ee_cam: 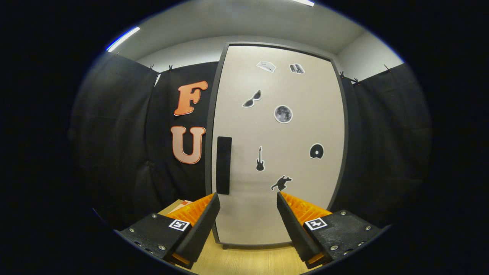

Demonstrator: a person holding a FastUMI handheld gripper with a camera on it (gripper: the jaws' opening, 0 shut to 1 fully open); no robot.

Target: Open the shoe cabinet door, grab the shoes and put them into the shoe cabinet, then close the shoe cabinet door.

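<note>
my gripper [248, 214]: fingers spread wide, holding nothing | shoe cabinet door [279, 145] closed, straight ahead | dark handle [224, 165] beyond my left finger | wooden floor [244, 261] below

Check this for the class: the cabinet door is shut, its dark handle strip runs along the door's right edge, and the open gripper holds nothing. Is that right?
One detail is wrong. In the gripper view the handle runs along the left edge of the door, not the right. The rest stands: the door is shut and the gripper is open, holding nothing.
</note>
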